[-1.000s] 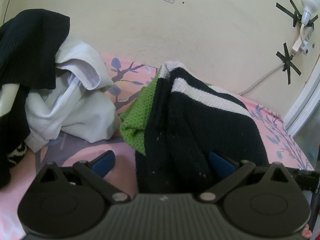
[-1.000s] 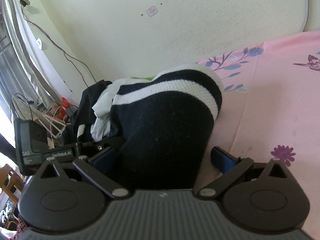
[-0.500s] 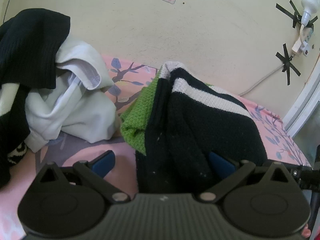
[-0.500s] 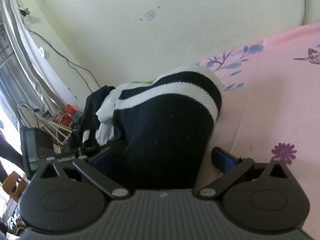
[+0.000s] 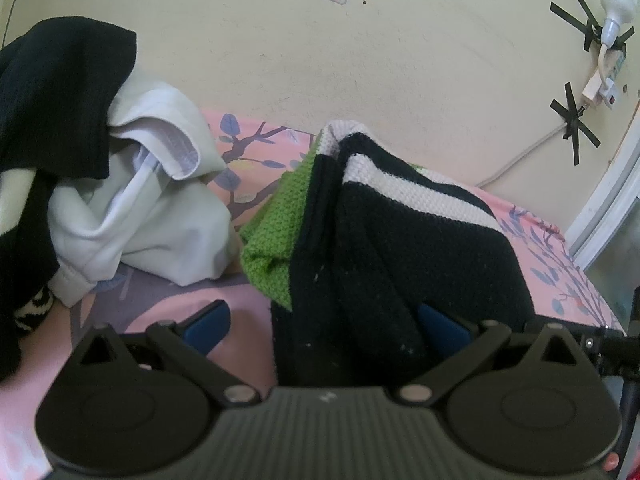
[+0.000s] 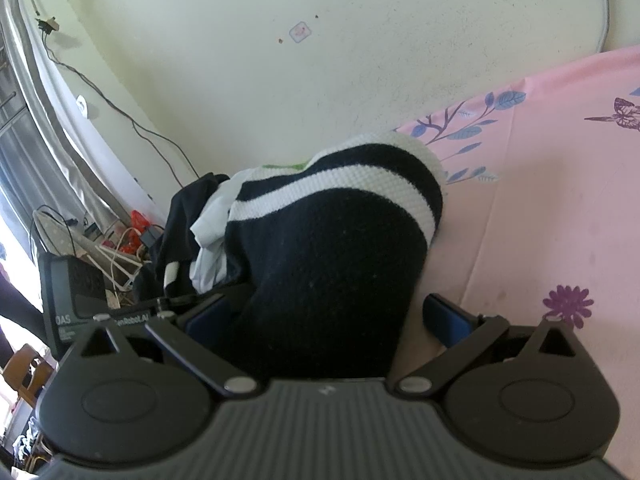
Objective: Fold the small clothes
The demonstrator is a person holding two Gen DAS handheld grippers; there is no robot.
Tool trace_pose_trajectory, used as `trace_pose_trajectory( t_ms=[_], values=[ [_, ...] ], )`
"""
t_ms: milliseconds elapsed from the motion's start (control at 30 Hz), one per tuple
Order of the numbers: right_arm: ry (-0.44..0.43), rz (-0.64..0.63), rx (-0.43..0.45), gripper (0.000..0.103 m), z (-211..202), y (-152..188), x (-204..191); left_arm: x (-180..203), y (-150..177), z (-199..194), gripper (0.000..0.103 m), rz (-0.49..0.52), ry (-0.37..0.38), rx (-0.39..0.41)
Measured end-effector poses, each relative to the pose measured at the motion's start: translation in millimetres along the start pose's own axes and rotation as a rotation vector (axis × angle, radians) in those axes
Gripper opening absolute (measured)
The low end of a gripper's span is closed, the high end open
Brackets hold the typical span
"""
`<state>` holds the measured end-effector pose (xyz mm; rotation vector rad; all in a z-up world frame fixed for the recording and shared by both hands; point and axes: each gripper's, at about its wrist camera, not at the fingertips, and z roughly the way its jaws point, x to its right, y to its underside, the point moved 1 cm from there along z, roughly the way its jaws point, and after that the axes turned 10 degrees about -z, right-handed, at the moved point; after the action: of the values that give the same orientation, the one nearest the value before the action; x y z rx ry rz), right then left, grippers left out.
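A: Two hand-held grippers are in view. Status of the left hand-held gripper (image 5: 326, 322)?

B: Jaws spread wide. One blue pad (image 5: 208, 322) sits over bare bed sheet (image 5: 248, 320); the other is partly covered by the black knit garment with white stripes (image 5: 400, 240). The fabric lies between the fingers, but the pads do not press it.

A: And the right hand-held gripper (image 6: 324, 320)?

B: Same condition: jaws wide apart. The black knit garment with white stripes (image 6: 332, 256) bulges up between its fingers, and the right-side pad (image 6: 446, 320) stands clear of the cloth over the pink sheet. Whether the left-side pad touches the fabric, I cannot tell.

A: Location of the garment?

B: On the bed, bunched into a hump toward the wall edge, between both grippers. A green knit piece (image 5: 276, 220) shows beneath it, touching its left flank in the left wrist view.

A: Other items?

B: A white garment (image 5: 148, 220) is heaped just beside the green piece, toward the bed's left side. A black garment (image 5: 60, 100) is draped over the top of that heap. The wall (image 5: 360, 60) behind carries a bulb (image 5: 618, 4) and a cable fixed with black tape crosses (image 5: 574, 128). Past the bed's far side in the right wrist view, a dark box (image 6: 72, 288) and loose cords (image 6: 120, 256) lie near a curtain.
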<state>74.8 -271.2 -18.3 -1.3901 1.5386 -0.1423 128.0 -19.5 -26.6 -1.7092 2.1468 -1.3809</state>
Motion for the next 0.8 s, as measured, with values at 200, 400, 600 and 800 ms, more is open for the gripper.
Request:
trace_pose_trajectory(
  t_ms=[200, 400, 600, 800],
  values=[
    [0.004, -0.005, -0.003, 0.097, 0.2, 0.5, -1.0, -0.4, -0.1, -0.2, 0.103, 0.003, 0.001, 0.002],
    [0.006, -0.003, -0.008, 0.097, 1.1, -0.8, -1.4, 0.6, 1.2, -0.2, 0.103, 0.005, -0.001, 0.006],
    [0.056, -0.075, -0.035, 0.097, 6.2, -1.4, -12.2, 0.9, 1.7, -0.4, 0.103, 0.006, -0.002, 0.008],
    [0.047, -0.058, -0.028, 0.097, 4.8, -1.2, -9.0, 0.9, 1.6, -0.3, 0.103, 0.006, -0.001, 0.008]
  ],
)
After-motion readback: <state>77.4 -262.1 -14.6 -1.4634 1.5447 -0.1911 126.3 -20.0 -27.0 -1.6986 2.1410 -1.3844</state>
